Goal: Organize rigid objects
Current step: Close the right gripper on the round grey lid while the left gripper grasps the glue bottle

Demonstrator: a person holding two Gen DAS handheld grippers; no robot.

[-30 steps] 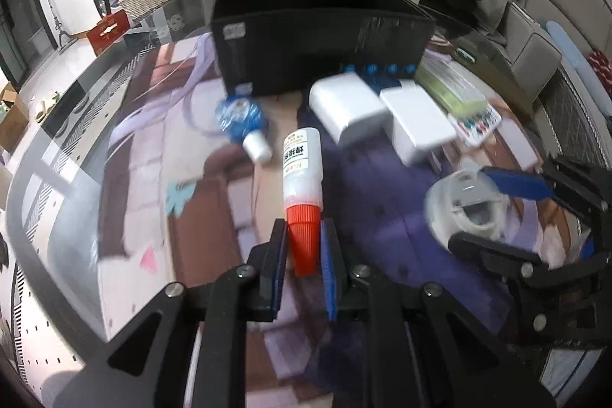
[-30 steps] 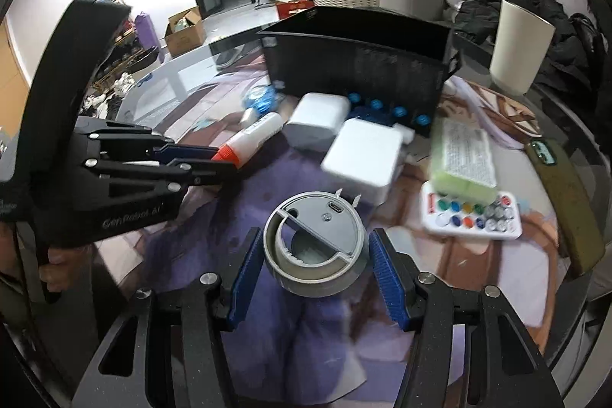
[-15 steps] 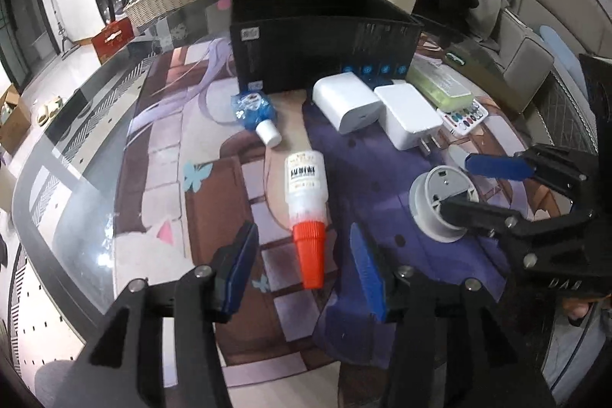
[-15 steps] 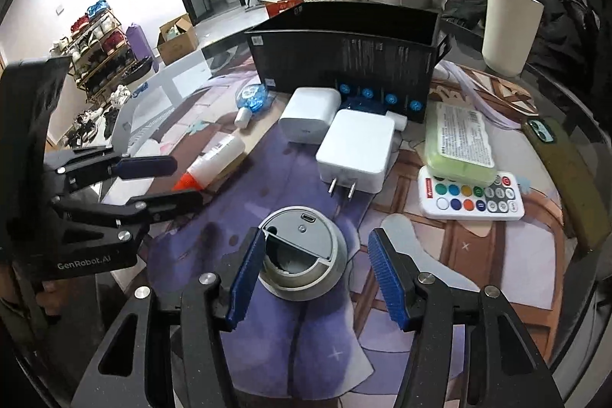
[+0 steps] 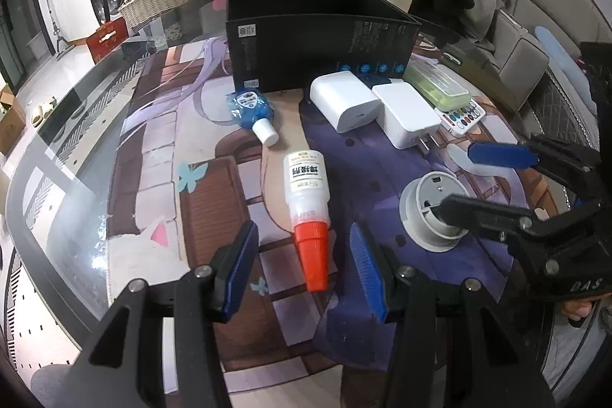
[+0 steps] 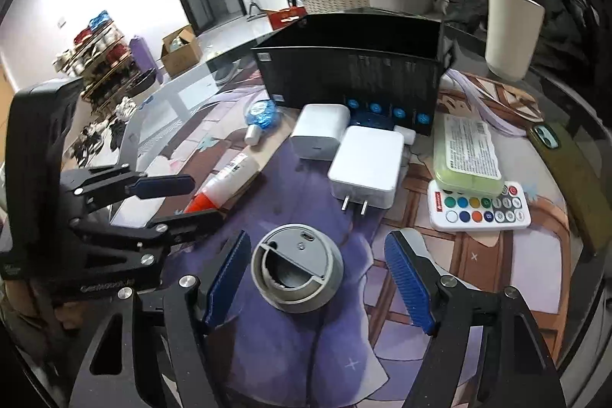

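Observation:
A white glue bottle (image 5: 308, 186) with an orange cap lies on the patterned mat, cap towards me. My left gripper (image 5: 302, 227) is open, its blue pads on either side of the cap and clear of it. A round grey device (image 6: 296, 268) sits on the mat to the right. My right gripper (image 6: 316, 236) straddles it; its jaws are opening and the pads do not touch it. An open black box (image 5: 321, 48) stands behind. In the right wrist view the left gripper (image 6: 204, 197) shows by the glue bottle (image 6: 225, 180).
Two white chargers (image 5: 344, 100) (image 5: 407, 115) lie in front of the box. A blue and white dispenser (image 5: 250, 109) lies left of them. A colour-button remote (image 6: 480, 205), green case (image 6: 466, 151) and phone (image 6: 566, 163) are on the right. A beige cup (image 6: 512, 33) stands behind. The glass table edge runs close on the left.
The left jaws let go of the glue bottle's orange cap and spread apart; the bottle now lies on the mat. The right jaws have widened around the round grey device.

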